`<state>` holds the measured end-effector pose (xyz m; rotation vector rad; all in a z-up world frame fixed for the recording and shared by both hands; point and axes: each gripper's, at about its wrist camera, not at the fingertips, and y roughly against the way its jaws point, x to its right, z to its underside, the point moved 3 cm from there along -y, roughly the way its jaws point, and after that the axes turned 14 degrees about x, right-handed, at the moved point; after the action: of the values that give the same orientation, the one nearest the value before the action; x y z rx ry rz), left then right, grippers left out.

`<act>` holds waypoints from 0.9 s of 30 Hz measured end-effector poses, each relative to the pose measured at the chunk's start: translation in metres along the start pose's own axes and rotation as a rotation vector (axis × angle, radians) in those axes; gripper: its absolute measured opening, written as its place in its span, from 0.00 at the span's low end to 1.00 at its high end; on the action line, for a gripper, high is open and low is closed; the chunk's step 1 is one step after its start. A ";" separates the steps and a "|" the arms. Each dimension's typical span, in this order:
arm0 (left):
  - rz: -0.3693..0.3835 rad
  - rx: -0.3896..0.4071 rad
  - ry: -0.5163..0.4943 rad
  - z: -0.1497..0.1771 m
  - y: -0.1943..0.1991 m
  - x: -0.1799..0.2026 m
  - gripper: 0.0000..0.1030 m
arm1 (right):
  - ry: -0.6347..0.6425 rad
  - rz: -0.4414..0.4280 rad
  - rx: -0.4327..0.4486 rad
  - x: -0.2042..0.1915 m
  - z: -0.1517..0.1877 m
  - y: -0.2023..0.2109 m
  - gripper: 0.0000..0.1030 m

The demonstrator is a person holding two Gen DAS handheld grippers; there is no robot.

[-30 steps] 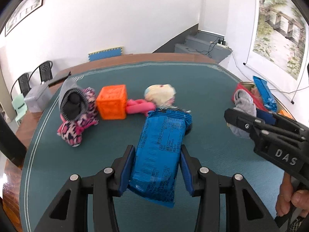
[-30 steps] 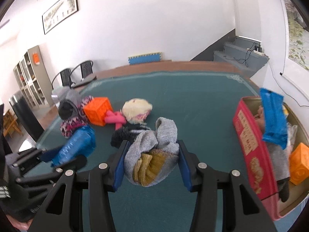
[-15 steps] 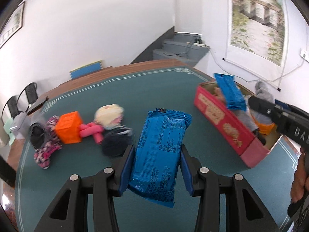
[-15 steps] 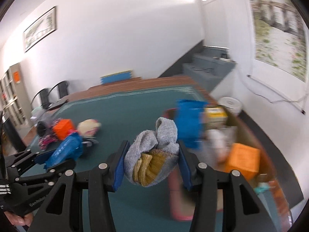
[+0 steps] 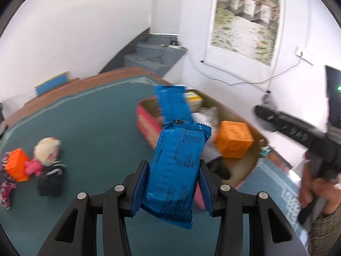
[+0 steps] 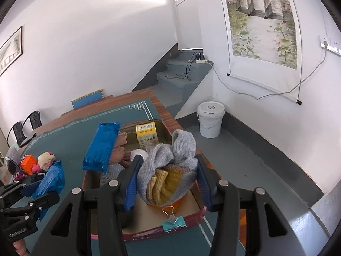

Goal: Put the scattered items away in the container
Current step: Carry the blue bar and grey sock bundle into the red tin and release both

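Red box (image 6: 192, 220) at the table's right end, open-topped, already holding a blue packet (image 6: 101, 147) propped on its left rim, a yellow carton (image 6: 147, 135), an orange cube (image 5: 234, 141) and grey cloth; teal clip (image 6: 173, 221) on its near rim. Directly above the box, right gripper (image 6: 167, 179), jaws clenched on a grey-and-mustard sock bundle (image 6: 170, 166). Left of the box, over the green mat (image 5: 85, 115), left gripper (image 5: 172, 188), jaws clamped on a blue wrapper (image 5: 177, 170), its far end reaching toward the box. Farther left on the mat, loose items clustered together: small orange cube (image 5: 16, 166), pink toy (image 5: 33, 166), cream ball (image 5: 46, 151), black sock (image 5: 50, 179), pink-patterned sock (image 5: 5, 183) at the edge. Beyond the table, white bucket (image 6: 210, 118) on the floor, grey steps (image 6: 181, 79), scroll painting (image 6: 262, 19) on the wall.
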<state>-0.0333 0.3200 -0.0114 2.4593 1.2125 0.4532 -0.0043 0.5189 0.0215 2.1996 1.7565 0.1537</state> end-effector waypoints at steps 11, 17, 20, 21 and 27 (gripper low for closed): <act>0.149 -0.021 0.024 -0.014 -0.037 0.047 0.46 | -0.030 -0.004 -0.007 0.017 0.011 0.001 0.51; 0.147 0.005 -0.036 -0.010 -0.040 0.058 0.54 | -0.042 0.013 -0.003 0.028 0.011 0.006 0.51; 0.137 0.033 -0.035 -0.013 -0.033 0.055 0.63 | -0.046 0.010 0.004 0.028 0.008 0.006 0.51; 0.137 0.036 -0.021 -0.015 -0.031 0.052 0.63 | -0.047 0.006 0.006 0.026 0.007 0.005 0.51; 0.095 0.031 0.003 -0.017 -0.023 0.032 0.63 | -0.020 -0.044 -0.002 -0.001 -0.003 -0.015 0.51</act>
<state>-0.0381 0.3615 -0.0030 2.5517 1.1153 0.4672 -0.0194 0.5212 0.0196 2.1516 1.7915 0.1226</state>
